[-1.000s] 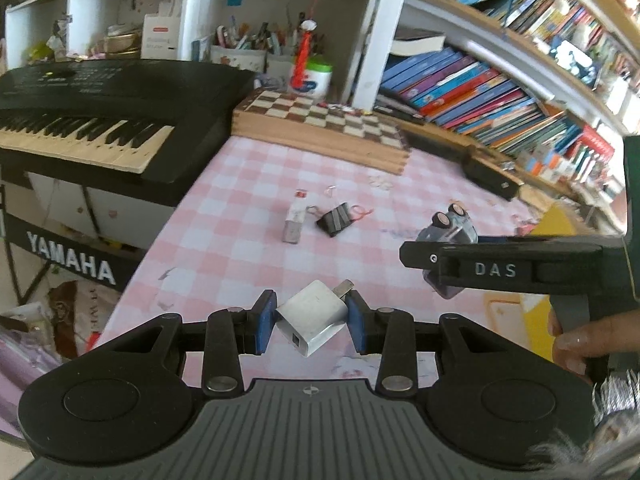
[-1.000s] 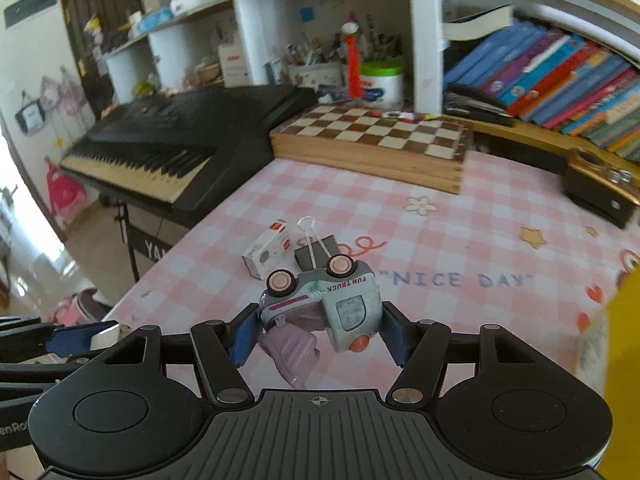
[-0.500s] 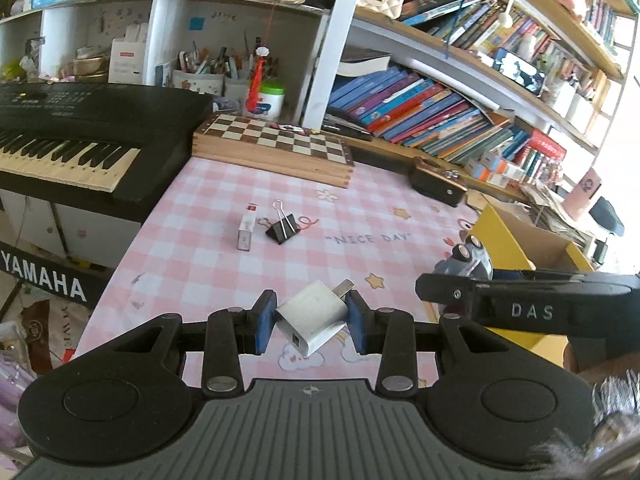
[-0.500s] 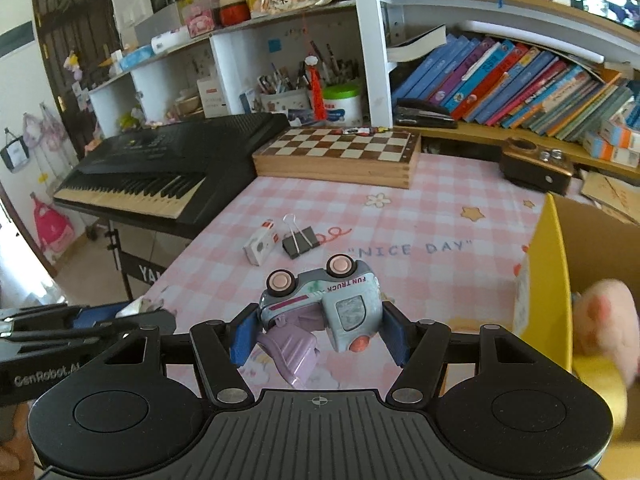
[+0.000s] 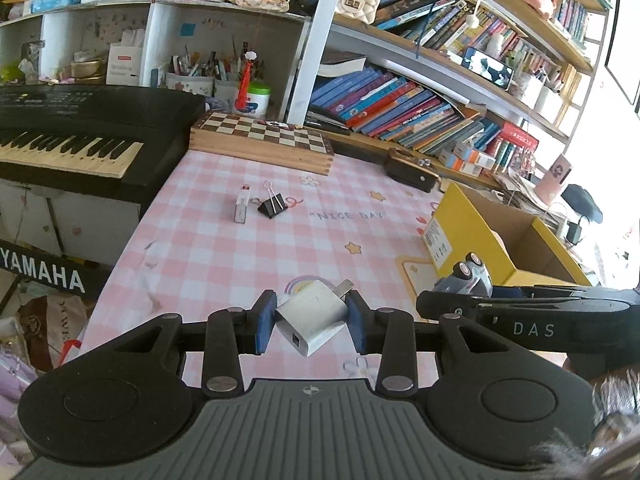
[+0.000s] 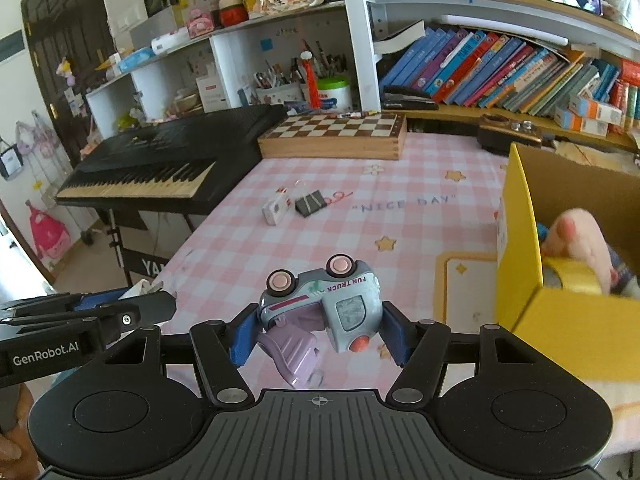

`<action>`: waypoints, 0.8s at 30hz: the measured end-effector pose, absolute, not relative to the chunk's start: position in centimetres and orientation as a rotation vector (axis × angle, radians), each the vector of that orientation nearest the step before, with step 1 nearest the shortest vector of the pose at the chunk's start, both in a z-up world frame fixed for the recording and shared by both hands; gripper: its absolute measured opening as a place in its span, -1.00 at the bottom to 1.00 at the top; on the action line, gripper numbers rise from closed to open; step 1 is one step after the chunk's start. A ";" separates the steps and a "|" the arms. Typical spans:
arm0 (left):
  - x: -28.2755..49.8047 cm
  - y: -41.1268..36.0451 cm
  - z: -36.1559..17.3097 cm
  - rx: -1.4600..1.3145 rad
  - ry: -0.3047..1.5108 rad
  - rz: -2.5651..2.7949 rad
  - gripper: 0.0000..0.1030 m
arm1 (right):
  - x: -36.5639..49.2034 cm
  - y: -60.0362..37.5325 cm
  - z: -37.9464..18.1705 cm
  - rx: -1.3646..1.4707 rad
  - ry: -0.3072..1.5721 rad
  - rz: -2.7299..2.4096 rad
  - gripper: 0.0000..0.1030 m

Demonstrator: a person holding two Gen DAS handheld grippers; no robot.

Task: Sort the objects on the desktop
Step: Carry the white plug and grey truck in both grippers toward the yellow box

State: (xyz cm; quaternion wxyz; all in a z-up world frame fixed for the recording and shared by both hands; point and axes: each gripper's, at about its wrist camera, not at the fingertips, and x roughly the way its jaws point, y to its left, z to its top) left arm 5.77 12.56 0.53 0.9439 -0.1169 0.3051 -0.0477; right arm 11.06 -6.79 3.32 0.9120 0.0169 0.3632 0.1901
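Observation:
My left gripper [image 5: 311, 322] is shut on a white plug adapter [image 5: 312, 322], held above the pink checked tablecloth [image 5: 224, 248]. My right gripper [image 6: 320, 330] is shut on a grey-blue toy truck [image 6: 324, 300] lying on its side, wheels up, with a lilac part hanging below. In the left wrist view the right gripper [image 5: 520, 314] and the toy truck [image 5: 468, 278] show at the right, beside the yellow cardboard box [image 5: 472, 232]. The open box [image 6: 520, 248] holds a pink plush toy [image 6: 580, 236] and a roll of yellow tape [image 6: 572, 276]. A small white box [image 5: 242, 208] and a black binder clip [image 5: 274, 208] lie mid-table.
A wooden chessboard box [image 5: 260, 140] lies at the table's far edge, and a dark wooden case [image 5: 412, 170] to its right. A black keyboard [image 5: 80, 128] stands off the left edge. Shelves of books [image 5: 400, 108] run behind.
Both grippers have moved right across the table and slightly up, each keeping its grip. The yellow box has come into view, and the clip and small white box now lie farther away.

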 end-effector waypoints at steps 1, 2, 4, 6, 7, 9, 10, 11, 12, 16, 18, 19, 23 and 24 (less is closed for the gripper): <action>5.2 12.6 0.5 -0.239 0.622 -0.099 -0.32 | 10.5 -6.7 3.3 0.036 0.747 0.392 0.24; 4.7 12.7 0.6 -0.237 0.622 -0.101 -0.32 | 9.9 -6.7 3.4 0.037 0.746 0.392 0.24; 3.6 12.7 0.6 -0.233 0.621 -0.106 -0.32 | 8.7 -6.6 3.4 0.039 0.743 0.388 0.24; 2.6 12.7 0.7 -0.228 0.619 -0.114 -0.32 | 7.6 -6.6 3.3 0.045 0.742 0.381 0.24; 2.2 12.7 0.7 -0.225 0.618 -0.118 -0.32 | 7.0 -6.7 3.3 0.049 0.743 0.377 0.24; 1.4 12.7 0.8 -0.218 0.616 -0.129 -0.32 | 5.9 -6.8 3.2 0.055 0.745 0.368 0.24; 0.9 12.6 0.9 -0.213 0.616 -0.135 -0.32 | 5.5 -6.8 3.2 0.058 0.745 0.364 0.24; 0.5 12.5 0.9 -0.209 0.615 -0.142 -0.32 | 4.9 -6.9 3.1 0.063 0.746 0.358 0.24; 0.2 12.5 0.9 -0.204 0.615 -0.150 -0.32 | 4.4 -6.9 3.1 0.068 0.747 0.352 0.24; -1.2 12.1 0.9 -0.186 0.619 -0.183 -0.32 | 2.7 -7.2 2.9 0.085 0.751 0.327 0.24; -1.6 11.9 0.9 -0.177 0.622 -0.202 -0.32 | 2.0 -7.4 2.9 0.094 0.754 0.312 0.24; -1.8 11.7 0.9 -0.172 0.624 -0.213 -0.32 | 1.7 -7.5 2.9 0.099 0.756 0.305 0.24; -2.1 11.0 1.0 -0.156 0.628 -0.252 -0.32 | 0.7 -8.0 2.9 0.112 0.761 0.273 0.24; -2.1 10.8 1.0 -0.152 0.629 -0.263 -0.32 | 0.5 -8.2 2.8 0.114 0.761 0.266 0.24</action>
